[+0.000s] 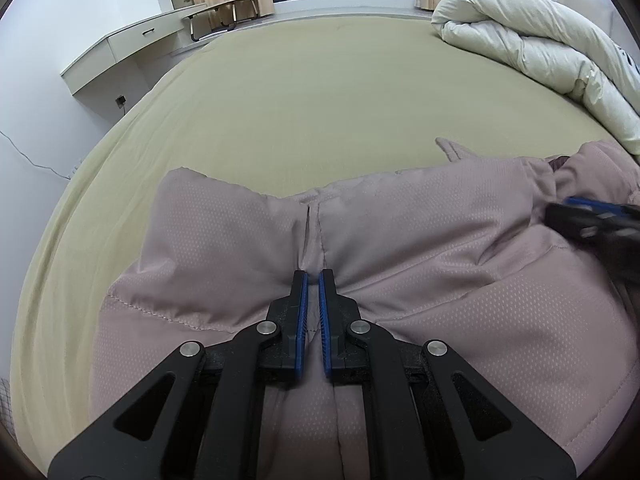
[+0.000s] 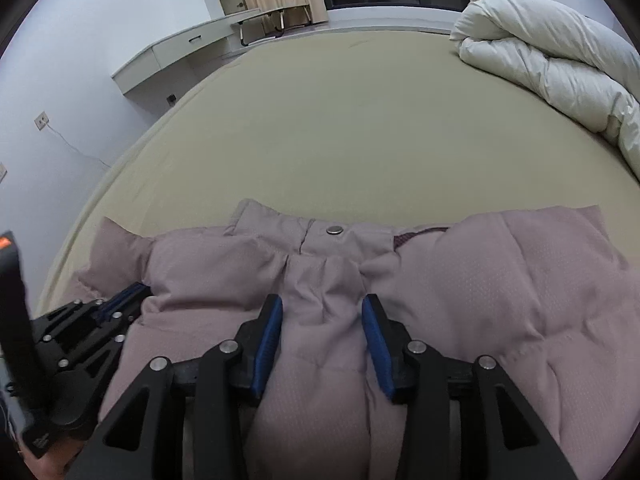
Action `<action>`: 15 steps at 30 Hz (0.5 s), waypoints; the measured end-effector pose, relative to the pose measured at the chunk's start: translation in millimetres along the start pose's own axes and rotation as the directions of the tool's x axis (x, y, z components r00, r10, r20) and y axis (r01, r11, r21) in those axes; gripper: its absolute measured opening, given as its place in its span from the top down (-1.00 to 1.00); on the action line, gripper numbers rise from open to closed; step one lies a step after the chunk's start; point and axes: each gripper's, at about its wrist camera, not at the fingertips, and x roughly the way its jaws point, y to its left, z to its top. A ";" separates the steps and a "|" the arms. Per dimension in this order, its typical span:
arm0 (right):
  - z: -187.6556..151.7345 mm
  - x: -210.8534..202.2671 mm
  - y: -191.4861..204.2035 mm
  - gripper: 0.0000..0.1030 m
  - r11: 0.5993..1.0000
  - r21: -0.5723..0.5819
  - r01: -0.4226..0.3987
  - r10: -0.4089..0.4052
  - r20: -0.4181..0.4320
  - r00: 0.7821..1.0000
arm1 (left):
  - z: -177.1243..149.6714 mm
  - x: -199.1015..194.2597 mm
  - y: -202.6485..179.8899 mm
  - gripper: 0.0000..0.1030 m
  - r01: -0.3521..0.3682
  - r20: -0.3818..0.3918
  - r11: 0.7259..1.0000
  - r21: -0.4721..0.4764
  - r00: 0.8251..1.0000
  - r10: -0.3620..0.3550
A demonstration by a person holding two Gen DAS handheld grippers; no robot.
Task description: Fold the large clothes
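Observation:
A puffy mauve jacket (image 1: 400, 240) lies across the near part of the bed, its collar with a metal snap (image 2: 335, 230) pointing away from me. My left gripper (image 1: 314, 276) is shut on a thin fold of the jacket near its front seam. It also shows low at the left of the right wrist view as the left gripper (image 2: 134, 294), resting on the jacket's edge. My right gripper (image 2: 324, 304) has a thick bulge of the jacket (image 2: 480, 280) filling the space between its blue pads, just below the collar. The right gripper (image 1: 564, 210) appears blurred at the right edge of the left wrist view.
The bed's tan sheet (image 1: 280, 100) stretches far beyond the jacket. A rolled white duvet (image 1: 540, 40) lies at the back right, also seen as the duvet (image 2: 560, 60). A white desk (image 1: 120, 40) stands against the wall past the bed's left edge. A window with curtains is behind.

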 end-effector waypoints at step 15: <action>-49.9 -52.2 -125.9 0.06 0.961 0.262 0.093 -0.120 0.090 0.989 | -14.6 -53.3 19.0 0.88 -0.124 0.053 0.992 0.032 0.991 0.123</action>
